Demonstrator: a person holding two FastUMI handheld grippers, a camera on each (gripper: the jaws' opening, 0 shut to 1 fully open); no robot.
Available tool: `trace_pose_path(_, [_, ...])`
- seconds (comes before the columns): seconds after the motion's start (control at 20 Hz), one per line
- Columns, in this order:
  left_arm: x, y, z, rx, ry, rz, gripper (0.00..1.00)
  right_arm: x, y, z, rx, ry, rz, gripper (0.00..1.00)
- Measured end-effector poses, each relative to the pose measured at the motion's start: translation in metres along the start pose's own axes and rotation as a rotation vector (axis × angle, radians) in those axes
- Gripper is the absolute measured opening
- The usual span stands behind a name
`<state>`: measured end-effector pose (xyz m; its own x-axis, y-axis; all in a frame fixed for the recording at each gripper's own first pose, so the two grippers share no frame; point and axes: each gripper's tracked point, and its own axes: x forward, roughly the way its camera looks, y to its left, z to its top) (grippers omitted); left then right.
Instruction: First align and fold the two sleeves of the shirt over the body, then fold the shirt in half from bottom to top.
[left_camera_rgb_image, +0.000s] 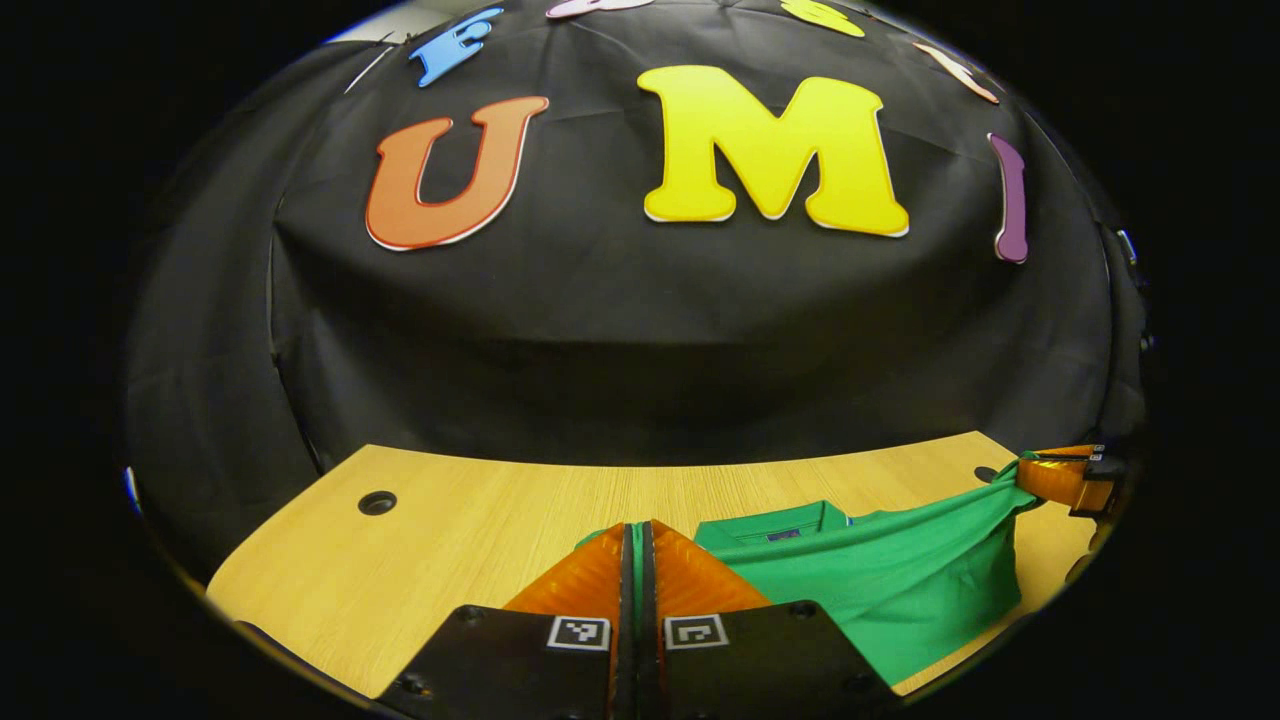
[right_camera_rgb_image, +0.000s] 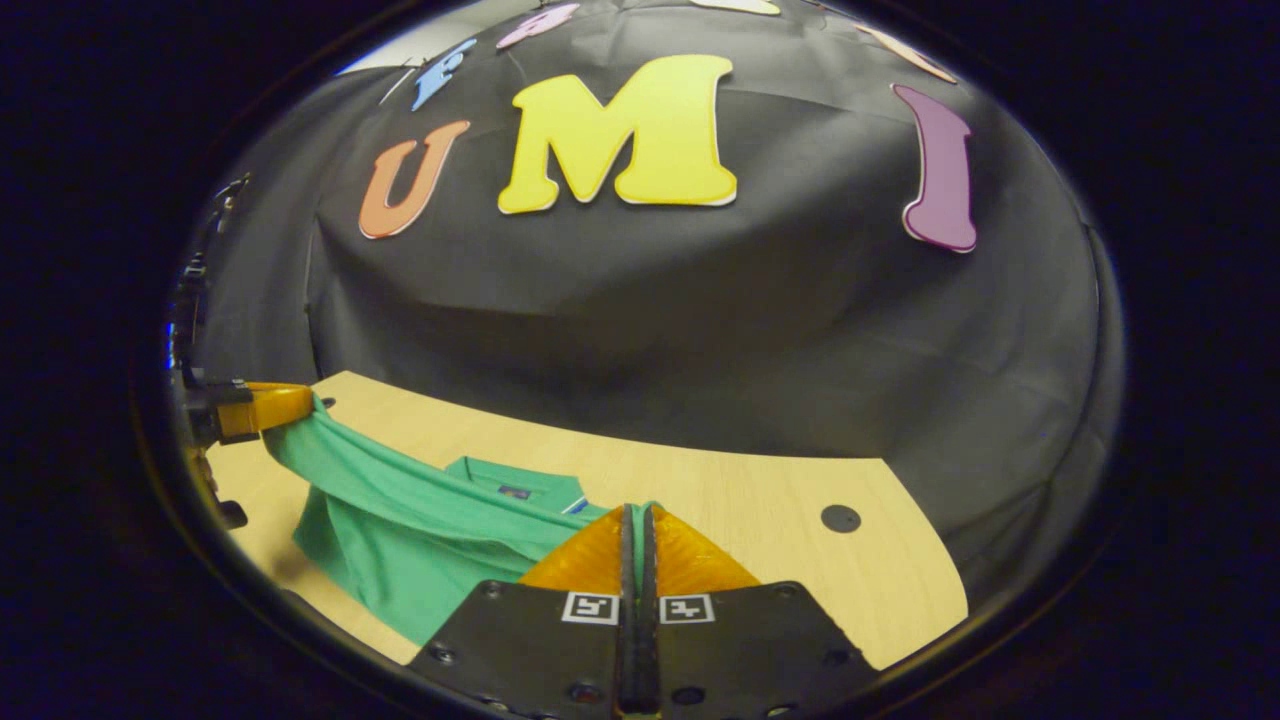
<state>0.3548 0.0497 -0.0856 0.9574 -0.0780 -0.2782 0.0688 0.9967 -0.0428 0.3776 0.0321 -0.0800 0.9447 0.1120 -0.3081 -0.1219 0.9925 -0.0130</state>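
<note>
Both the left gripper (left_camera_rgb_image: 637, 545) and right gripper (right_camera_rgb_image: 637, 530) pinch the green shirt's (left_camera_rgb_image: 900, 580) lifted edge; collar label unreadable.

this is a test booth, not a home. a black cloth wall (left_camera_rgb_image: 640, 330) hangs behind a plain wooden table (left_camera_rgb_image: 480, 510) with round holes (left_camera_rgb_image: 377, 502).

Green shirt (left_camera_rgb_image: 880, 580) lifted off the table, stretched taut between two corners.
</note>
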Motion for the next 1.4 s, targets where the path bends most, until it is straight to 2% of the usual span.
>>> trace_pose_path(0.2, [0.047, -0.004, -0.009, -0.012, 0.020, 0.003, 0.07, 0.051, -0.007, -0.016, 0.029, 0.041, -0.022, 0.00])
trace_pose_path(0.4, [0.085, -0.007, -0.029, 0.000, 0.053, 0.010, 0.08, 0.084, -0.011, -0.032, 0.027, 0.075, -0.049, 0.00])
trace_pose_path(0.5, [0.095, -0.007, -0.039, 0.014, 0.064, 0.027, 0.08, 0.093, -0.020, -0.033, 0.012, 0.070, -0.100, 0.00])
trace_pose_path(0.55, [0.099, -0.002, -0.046, 0.021, 0.071, 0.055, 0.16, 0.099, -0.027, -0.034, -0.004, 0.065, -0.134, 0.01])
trace_pose_path(0.6, [0.103, -0.007, -0.054, 0.004, 0.088, 0.036, 0.18, 0.100, -0.037, -0.036, -0.035, 0.067, -0.186, 0.24])
trace_pose_path(0.65, [0.101, -0.014, -0.064, -0.028, 0.107, 0.005, 0.59, 0.096, -0.041, -0.036, -0.063, 0.069, -0.203, 0.61])
trace_pose_path(0.7, [0.107, -0.017, -0.066, -0.049, 0.122, 0.005, 1.00, 0.097, -0.043, -0.039, -0.083, 0.077, -0.202, 0.98])
trace_pose_path(0.75, [0.102, -0.013, -0.069, -0.052, 0.128, 0.019, 1.00, 0.093, -0.042, -0.042, -0.089, 0.088, -0.188, 0.94])
trace_pose_path(0.9, [0.092, -0.004, -0.072, -0.065, 0.150, 0.065, 1.00, 0.080, -0.038, -0.049, -0.040, 0.123, -0.135, 0.96])
trace_pose_path(1.1, [0.060, -0.008, -0.077, -0.159, 0.171, 0.054, 1.00, 0.051, -0.041, -0.042, -0.010, 0.116, -0.118, 0.95])
trace_pose_path(1.4, [-0.013, -0.012, -0.055, -0.168, 0.112, 0.064, 1.00, -0.026, -0.031, -0.018, -0.039, 0.038, -0.090, 0.95])
